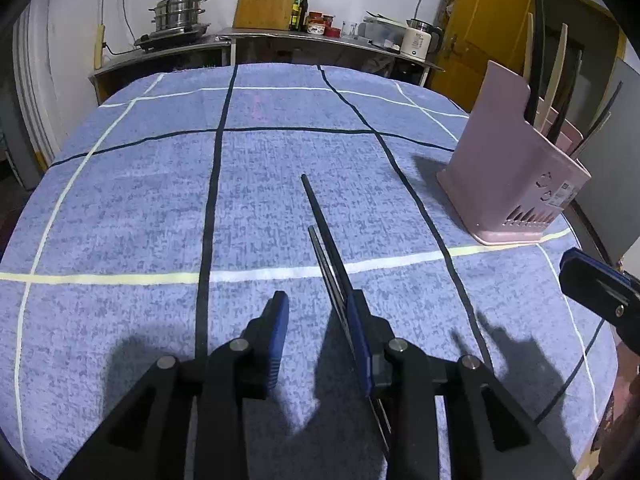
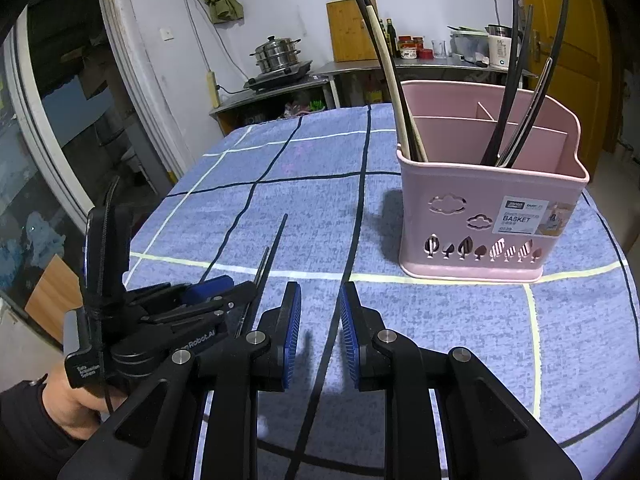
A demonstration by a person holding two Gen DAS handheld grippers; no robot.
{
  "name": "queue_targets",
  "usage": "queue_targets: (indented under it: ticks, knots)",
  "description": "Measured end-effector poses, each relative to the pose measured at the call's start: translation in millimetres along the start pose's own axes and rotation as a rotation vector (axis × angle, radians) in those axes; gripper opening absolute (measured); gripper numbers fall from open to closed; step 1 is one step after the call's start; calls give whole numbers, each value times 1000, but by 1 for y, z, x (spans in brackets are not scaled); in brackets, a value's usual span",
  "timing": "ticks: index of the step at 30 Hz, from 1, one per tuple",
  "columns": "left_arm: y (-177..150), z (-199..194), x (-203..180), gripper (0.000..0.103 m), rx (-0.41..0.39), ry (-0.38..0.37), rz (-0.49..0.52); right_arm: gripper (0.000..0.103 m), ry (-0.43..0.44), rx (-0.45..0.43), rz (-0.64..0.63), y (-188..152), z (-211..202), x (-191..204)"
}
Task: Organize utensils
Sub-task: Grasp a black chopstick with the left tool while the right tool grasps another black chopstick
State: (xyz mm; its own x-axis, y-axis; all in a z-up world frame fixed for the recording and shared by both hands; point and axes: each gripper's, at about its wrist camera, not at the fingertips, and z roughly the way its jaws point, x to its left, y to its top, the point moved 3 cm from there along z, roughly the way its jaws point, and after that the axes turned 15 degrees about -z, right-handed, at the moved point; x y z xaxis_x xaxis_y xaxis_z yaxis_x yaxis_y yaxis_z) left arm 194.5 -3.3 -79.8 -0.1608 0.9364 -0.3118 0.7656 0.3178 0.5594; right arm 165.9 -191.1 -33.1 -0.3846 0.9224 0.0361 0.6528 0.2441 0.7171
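both grippers black w/ blue ribbed pads [image 2: 293, 320], silver screws [image 2: 256, 337]; dark sleeve [image 2: 24, 432].

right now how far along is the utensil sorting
Done: several utensils already stand in the pink basket. In hand: the left gripper has a pair of dark chopsticks against one pad, jaws not pressing. Left: those go in; the right gripper is open and empty.

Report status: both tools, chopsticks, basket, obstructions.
Left tool open, black chopsticks resting against one pad, tips on cloth. Right tool open, empty. Pink basket upright, utensils inside. Path looks clear.
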Motion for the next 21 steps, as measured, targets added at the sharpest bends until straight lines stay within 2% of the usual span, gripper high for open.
queue_targets:
  ticks: [4,7,8,12,16,21]
  knots:
    - [-3,-1,-3,28,-9,34,38,21,5,1,-7,-1,0,1]
    - [-4,-1,-6,20,-14,67,66,21,8,4,1,-2,2,-1]
    - [-4,-1,-5,15,-16,75,74,21,11,6,1,-2,2,0]
    - [2,-4,9,7,-4,66,59,21,23,11,-5,-1,6,3]
    - [7,-12,37,6,1,58,-3,21,45,20,-20,2,15,13]
    - [6,-22,67,6,-21,97,-54,21,75,45,-45,4,33,28]
